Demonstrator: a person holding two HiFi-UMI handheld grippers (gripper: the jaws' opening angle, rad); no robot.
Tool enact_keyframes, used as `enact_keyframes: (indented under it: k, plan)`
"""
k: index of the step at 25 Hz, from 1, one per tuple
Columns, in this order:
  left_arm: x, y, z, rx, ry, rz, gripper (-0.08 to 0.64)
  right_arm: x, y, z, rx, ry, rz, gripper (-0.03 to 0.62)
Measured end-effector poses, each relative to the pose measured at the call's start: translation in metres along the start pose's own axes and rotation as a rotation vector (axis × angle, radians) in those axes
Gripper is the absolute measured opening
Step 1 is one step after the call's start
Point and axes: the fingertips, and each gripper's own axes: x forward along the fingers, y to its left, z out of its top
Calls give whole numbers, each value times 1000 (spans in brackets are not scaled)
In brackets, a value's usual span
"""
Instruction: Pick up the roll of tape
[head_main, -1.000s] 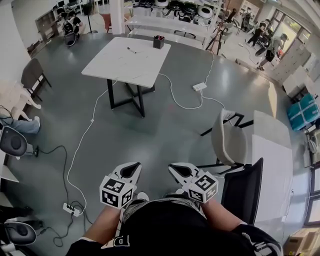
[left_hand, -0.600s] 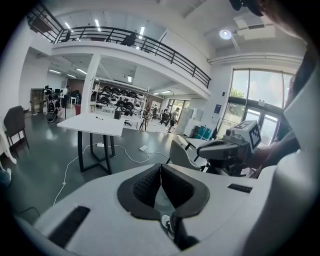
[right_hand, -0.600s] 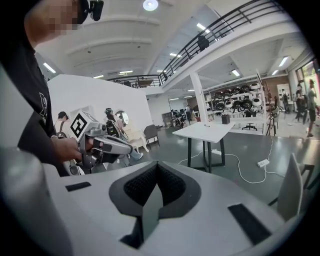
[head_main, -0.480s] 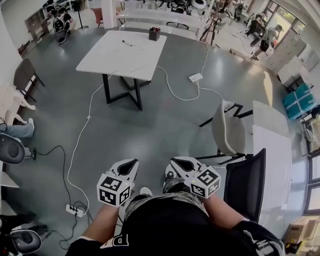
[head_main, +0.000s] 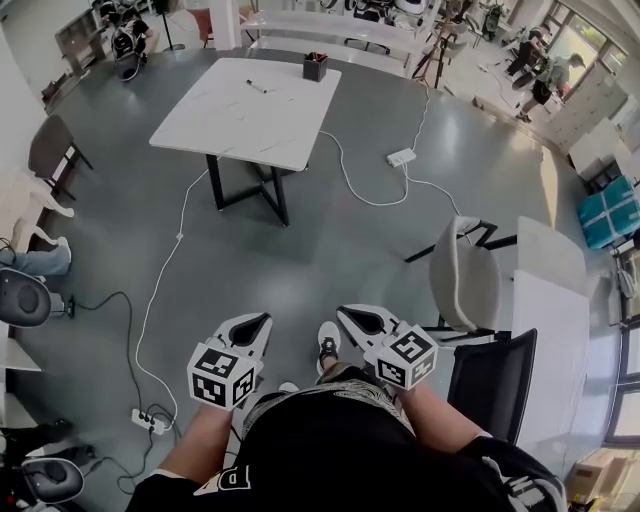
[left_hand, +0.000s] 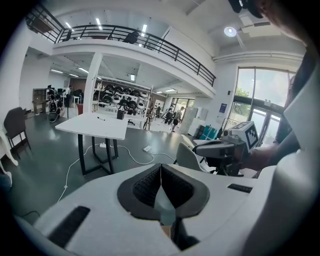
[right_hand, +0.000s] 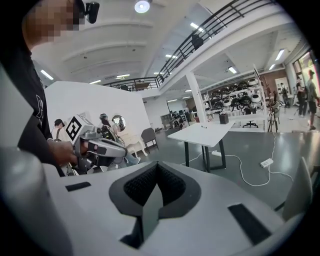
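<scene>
Left gripper (head_main: 250, 326) and right gripper (head_main: 364, 320) side by side at bottom centre, close to body, pointing forward and slightly down over floor (head_main: 300, 250). Both jaws together, nothing between. Tape roll not discernible in any view. Table (head_main: 240, 110) upper centre, well apart.

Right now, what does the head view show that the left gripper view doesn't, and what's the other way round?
Only the head view shows the person's shoe and the power strip on the floor by the person's feet. Only the left gripper view shows the balcony railing, a ceiling light and the tall windows. Both show the white table with a dark holder on it, the white cable trailing from under it, and the right gripper.
</scene>
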Motion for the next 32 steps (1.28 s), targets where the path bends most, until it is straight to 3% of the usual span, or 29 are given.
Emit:
enact_keyframes:
  k: [18, 25, 32]
  plan:
    - [155, 36, 112, 6, 12, 44, 20, 14, -215, 72, 44, -44, -49, 5]
    - [196, 37, 137, 18, 3, 43, 20, 23, -250, 82, 41, -48, -22, 5]
    - [205, 44, 143, 0, -2, 63, 20, 31, -257, 87, 35, -27, 5, 5]
